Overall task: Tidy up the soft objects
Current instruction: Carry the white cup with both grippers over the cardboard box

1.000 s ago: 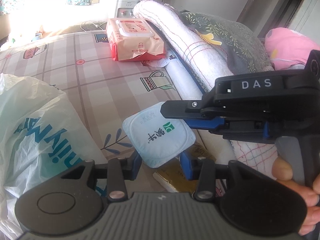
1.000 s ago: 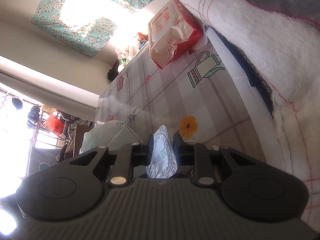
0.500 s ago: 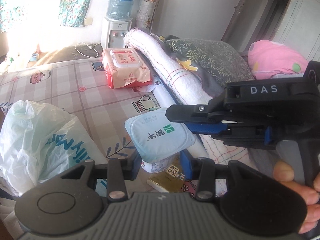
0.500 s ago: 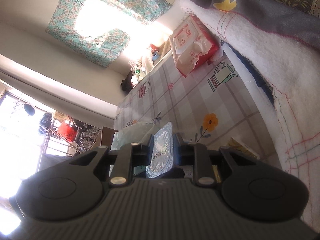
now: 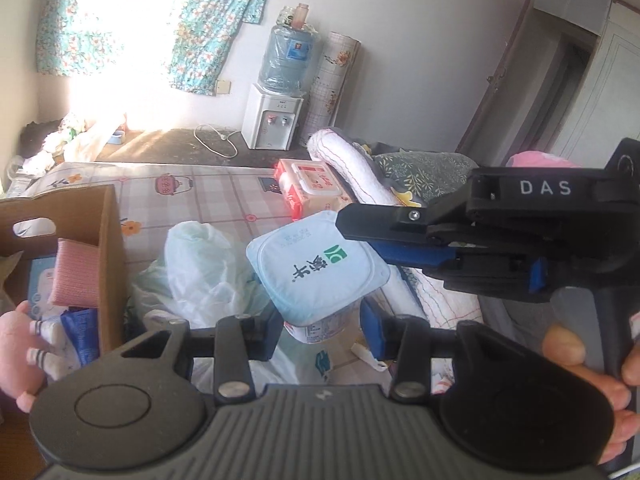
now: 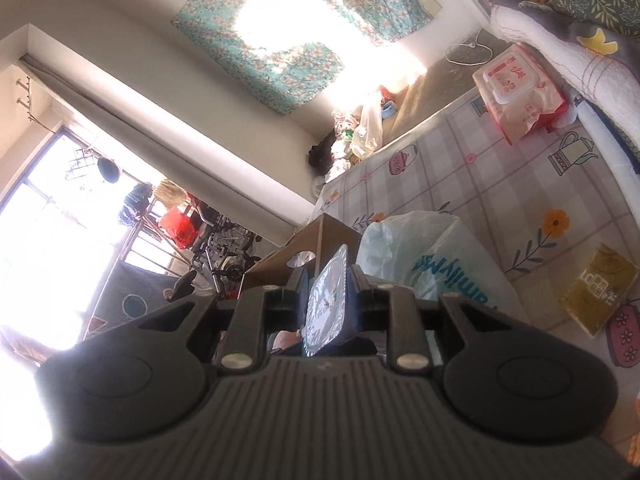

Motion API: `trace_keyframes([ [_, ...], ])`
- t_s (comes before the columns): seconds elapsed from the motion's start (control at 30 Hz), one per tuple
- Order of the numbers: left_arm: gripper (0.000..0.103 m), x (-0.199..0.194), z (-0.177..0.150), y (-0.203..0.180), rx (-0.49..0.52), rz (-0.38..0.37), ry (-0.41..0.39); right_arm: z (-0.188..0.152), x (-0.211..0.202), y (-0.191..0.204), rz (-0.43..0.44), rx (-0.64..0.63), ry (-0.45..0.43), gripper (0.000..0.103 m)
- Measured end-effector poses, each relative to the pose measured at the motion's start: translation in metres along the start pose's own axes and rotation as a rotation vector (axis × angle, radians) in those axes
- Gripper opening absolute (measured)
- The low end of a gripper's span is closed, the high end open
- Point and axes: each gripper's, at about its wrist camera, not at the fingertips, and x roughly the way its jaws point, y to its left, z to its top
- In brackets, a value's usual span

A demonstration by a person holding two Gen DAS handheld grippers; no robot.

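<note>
The right gripper [image 6: 326,300] is clamped on the rim of a yogurt cup [image 5: 318,258], its 2 blue-padded fingers [image 5: 412,254] pinching the edge of the pale blue foil lid with green logo and dark characters. In the left wrist view the cup hangs tilted above the bed, in front of a crumpled white plastic bag [image 5: 208,264] with teal lettering. The left gripper [image 5: 320,328] sits just below the cup with its jaws spread wide and nothing between them.

At the left edge stands a cardboard box [image 5: 108,248] with a hand-hole cut in its wall. Inside it a pink knitted cloth [image 5: 76,276] leans upright against the wall, with a light blue packet [image 5: 40,280] behind it and a dark blue pouch [image 5: 86,336] lower down. A pink plush toy [image 5: 18,352] lies at the near corner; I cannot tell whether it is in the box or beside it.

Farther back on the checked bedsheet [image 5: 208,196] lies a red-and-white wet wipes pack [image 5: 312,190], touching a rolled white towel blanket [image 5: 348,160]. In the right wrist view a yellow-green sachet [image 6: 598,288] lies flat on the sheet, near the bag.
</note>
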Motion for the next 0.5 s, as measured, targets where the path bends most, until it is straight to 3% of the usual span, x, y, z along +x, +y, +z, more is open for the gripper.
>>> trace_keyframes([
  [0.27,0.043,-0.079,-0.035,0.088,-0.093,0.148,-0.03,-0.061,0.077,0.078,0.13,-0.043,0.17,0.022],
  [0.4,0.043,-0.09,-0.057,0.122,-0.132,0.193,0.015,-0.091,0.113,0.091,0.127,-0.042,0.272,0.022],
  [0.5,0.043,-0.085,-0.07,0.141,-0.156,0.176,0.071,-0.109,0.133,0.093,0.082,-0.052,0.337,0.022],
])
